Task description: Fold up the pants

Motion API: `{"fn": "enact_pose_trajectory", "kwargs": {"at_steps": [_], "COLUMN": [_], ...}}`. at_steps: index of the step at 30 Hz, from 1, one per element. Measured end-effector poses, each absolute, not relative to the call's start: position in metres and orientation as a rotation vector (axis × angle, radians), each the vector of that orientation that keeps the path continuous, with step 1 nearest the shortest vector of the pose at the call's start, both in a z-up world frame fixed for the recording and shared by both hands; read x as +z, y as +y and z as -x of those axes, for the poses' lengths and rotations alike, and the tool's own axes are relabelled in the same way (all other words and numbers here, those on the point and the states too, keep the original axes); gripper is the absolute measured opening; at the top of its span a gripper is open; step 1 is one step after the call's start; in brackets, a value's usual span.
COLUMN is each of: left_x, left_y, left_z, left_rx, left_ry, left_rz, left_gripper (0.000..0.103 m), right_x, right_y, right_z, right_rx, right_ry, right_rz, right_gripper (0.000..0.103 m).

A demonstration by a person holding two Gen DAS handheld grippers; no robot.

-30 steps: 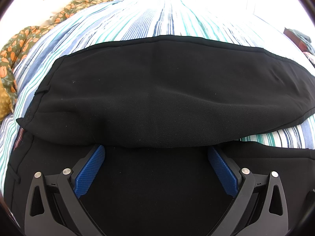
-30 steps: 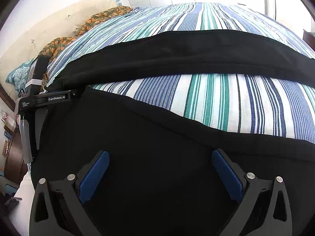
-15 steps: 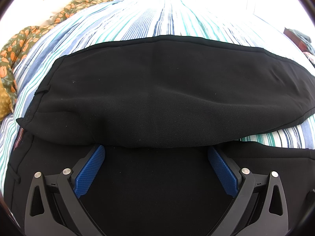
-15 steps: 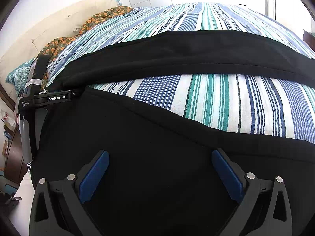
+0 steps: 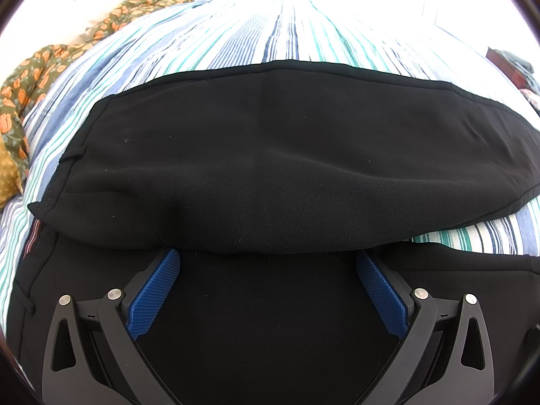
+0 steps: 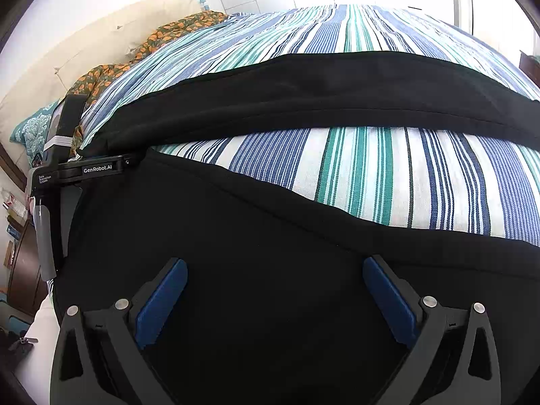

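Black pants [image 5: 270, 155] lie spread across a striped bedspread [image 5: 276, 33]. In the left wrist view one thick fold of them bulges across the middle, with more black cloth under my left gripper [image 5: 266, 256]. That gripper is open, and its blue pads [image 5: 155, 290] rest low over the near cloth, holding nothing. The right wrist view shows two black legs: a far leg [image 6: 303, 101] and a near leg [image 6: 270, 253], with a strip of bedspread [image 6: 371, 175] between them. My right gripper [image 6: 273, 263] is open above the near leg, nothing held.
An orange floral cloth [image 5: 37, 81] lies bunched at the bed's left side. The left tool's black handle [image 6: 98, 170] shows at the near leg's left end. A cream headboard [image 6: 101, 44], a teal pillow [image 6: 30, 128] and dark wooden furniture [image 6: 23, 270] stand to the left.
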State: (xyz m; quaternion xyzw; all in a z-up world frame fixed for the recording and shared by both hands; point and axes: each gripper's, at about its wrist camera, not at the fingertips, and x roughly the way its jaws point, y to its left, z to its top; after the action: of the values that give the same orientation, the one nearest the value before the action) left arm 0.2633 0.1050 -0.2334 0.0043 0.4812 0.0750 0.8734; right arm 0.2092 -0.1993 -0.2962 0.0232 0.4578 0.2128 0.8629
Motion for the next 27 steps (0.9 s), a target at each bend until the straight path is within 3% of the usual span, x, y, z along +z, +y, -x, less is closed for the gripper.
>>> {"fn": "enact_pose_trajectory", "kwargs": {"at_steps": [14,20,27], "left_x": [-0.233,-0.234,-0.234], "left_y": [0.105,0.104,0.104], "left_z": [-0.263,-0.264,-0.264], "left_rx": [0.156,0.155,0.155], "left_ry": [1.004,1.001,1.002], "left_rz": [-0.009,-0.011,-0.010], "left_gripper": [0.103,0.103,0.103], "right_x": [-0.296,-0.277,-0.263], "right_y": [-0.198,-0.188,-0.339], "right_z": [-0.210,-0.222,-0.226], "right_rx": [0.445,0.419,0.216], "right_ry": [0.961,1.132,1.236], "right_rz": [-0.049,0.066,-0.147], "right_gripper": [0.103,0.102,0.102]}}
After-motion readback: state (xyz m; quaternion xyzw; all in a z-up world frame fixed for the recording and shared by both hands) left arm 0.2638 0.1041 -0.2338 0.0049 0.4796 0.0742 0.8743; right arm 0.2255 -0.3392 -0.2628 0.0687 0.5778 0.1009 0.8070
